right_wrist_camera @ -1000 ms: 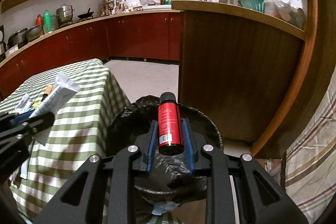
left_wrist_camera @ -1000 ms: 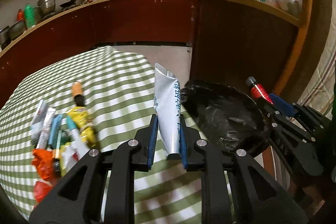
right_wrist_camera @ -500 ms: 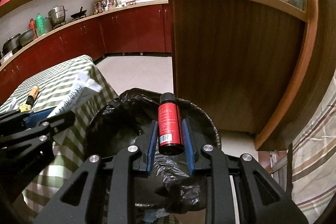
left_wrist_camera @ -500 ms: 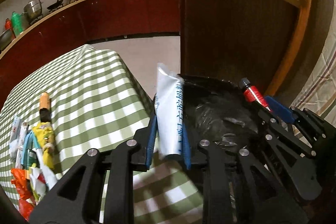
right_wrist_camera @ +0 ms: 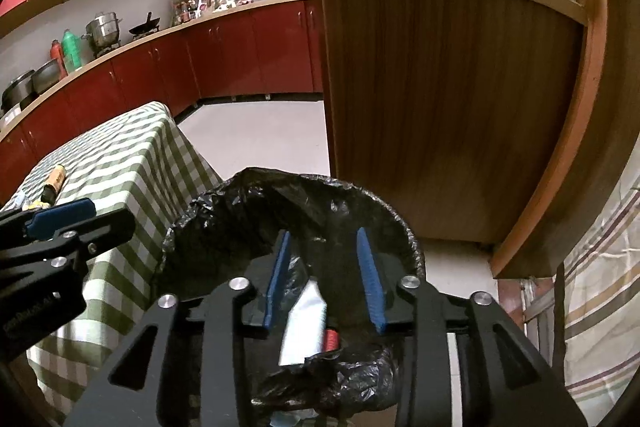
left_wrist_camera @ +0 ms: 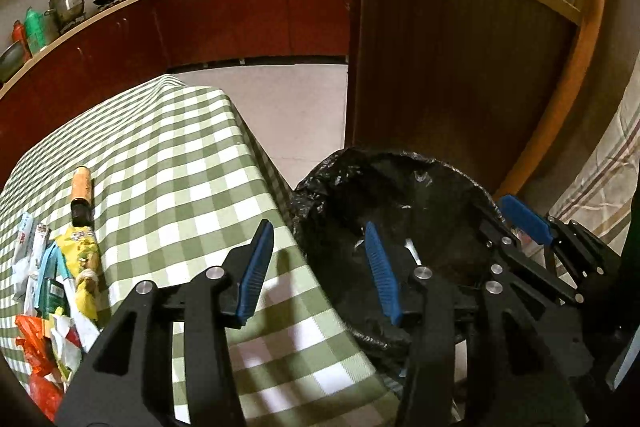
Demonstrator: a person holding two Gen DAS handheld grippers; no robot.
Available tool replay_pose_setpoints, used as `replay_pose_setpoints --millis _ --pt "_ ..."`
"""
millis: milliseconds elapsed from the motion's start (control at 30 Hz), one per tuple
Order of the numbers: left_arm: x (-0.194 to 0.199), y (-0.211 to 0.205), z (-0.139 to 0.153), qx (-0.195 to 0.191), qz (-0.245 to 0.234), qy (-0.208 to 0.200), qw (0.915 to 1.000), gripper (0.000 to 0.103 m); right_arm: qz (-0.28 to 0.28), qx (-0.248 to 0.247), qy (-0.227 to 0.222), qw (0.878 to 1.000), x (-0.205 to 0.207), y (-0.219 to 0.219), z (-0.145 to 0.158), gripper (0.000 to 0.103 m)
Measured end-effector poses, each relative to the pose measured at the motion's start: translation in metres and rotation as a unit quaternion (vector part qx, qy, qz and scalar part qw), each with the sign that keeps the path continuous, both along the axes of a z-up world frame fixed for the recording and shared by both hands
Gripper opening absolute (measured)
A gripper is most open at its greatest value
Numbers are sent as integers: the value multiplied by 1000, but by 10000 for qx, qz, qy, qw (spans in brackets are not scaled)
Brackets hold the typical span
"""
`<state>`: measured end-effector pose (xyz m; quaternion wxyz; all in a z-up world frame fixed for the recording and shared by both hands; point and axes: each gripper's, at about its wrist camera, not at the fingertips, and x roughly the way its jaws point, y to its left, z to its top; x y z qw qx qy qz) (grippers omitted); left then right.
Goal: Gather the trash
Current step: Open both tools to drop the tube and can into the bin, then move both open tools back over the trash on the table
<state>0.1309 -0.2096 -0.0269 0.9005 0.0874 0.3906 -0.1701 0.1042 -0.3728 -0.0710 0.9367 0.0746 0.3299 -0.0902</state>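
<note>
Fingers (left_wrist_camera: 256, 269) of the left gripper (left_wrist_camera: 318, 267) are spreading apart with nothing between them, one blue pad over the checked cloth of the desk (left_wrist_camera: 168, 163) and the other over the black-lined trash bin (left_wrist_camera: 400, 195). Just to its right, the right gripper (right_wrist_camera: 324, 277) is also opening over the bin's mouth, its fingers (right_wrist_camera: 368, 275) holding nothing. Below them inside the liner lie a white tube (right_wrist_camera: 302, 327) and what looks like a small red bottle (right_wrist_camera: 331, 339), mostly hidden. More trash waits on the desk's near left side: a brown bottle (left_wrist_camera: 81, 195) lying flat, a yellow packet (left_wrist_camera: 82, 259) touching its dark end, and a heap of wrappers (left_wrist_camera: 44, 319) beside that.
</note>
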Motion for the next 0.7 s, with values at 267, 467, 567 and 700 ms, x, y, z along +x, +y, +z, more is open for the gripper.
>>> replay_pose_setpoints --millis 267,467,567,700 --pt "-22 33 21 -72 154 -161 9997 52 58 18 -151 9999 -15 15 21 59" --pt "-42 76 38 -68 473 -282 9985 57 156 -93 -203 9996 -26 42 31 69" --pt "-54 105 45 -51 717 -366 9967 58 329 -106 -211 9992 -29 59 34 69" --pt "-65 137 46 -16 1001 -362 9943 58 581 -248 -250 9977 -37 89 39 69"
